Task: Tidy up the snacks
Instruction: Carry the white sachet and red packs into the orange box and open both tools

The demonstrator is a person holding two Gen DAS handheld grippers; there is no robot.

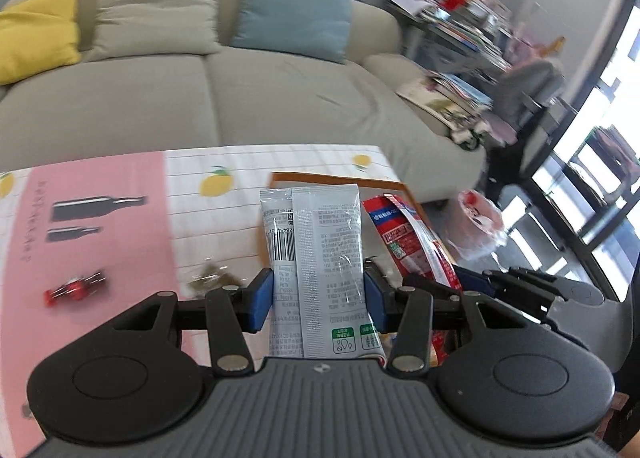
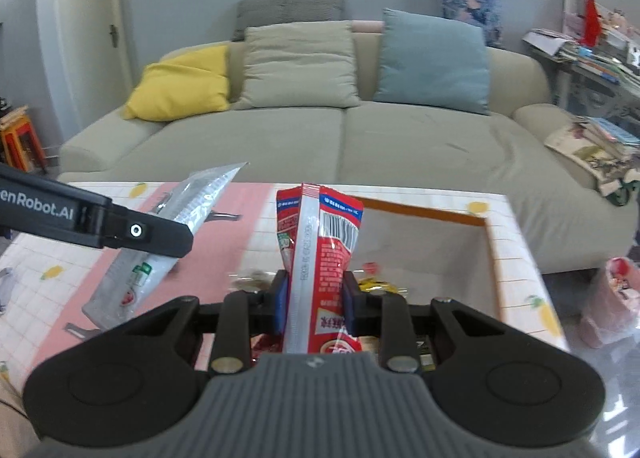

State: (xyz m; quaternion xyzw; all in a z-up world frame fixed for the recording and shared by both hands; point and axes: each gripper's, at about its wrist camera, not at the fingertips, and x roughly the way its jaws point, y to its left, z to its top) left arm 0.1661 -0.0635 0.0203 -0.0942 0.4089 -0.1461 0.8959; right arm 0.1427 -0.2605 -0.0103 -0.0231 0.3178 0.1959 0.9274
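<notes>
My left gripper (image 1: 318,294) is shut on a silver snack packet (image 1: 320,254), held upright above the table. The packet (image 2: 160,254) and the left gripper's finger (image 2: 120,226) also show in the right wrist view, at the left. My right gripper (image 2: 315,300) is shut on a red snack packet (image 2: 320,250), held upright just before the orange-rimmed box (image 2: 424,212). The red packet (image 1: 412,238) shows in the left wrist view, with the right gripper's fingers (image 1: 520,286) beside it. Small yellow and red wrapped snacks (image 2: 376,282) lie in the box.
A small red snack (image 1: 76,288) and a brownish one (image 1: 212,278) lie on the table with the pink and lemon-print cloth (image 1: 120,178). A beige sofa (image 2: 320,138) with cushions stands behind. A pink bag (image 2: 612,298) sits on the floor to the right.
</notes>
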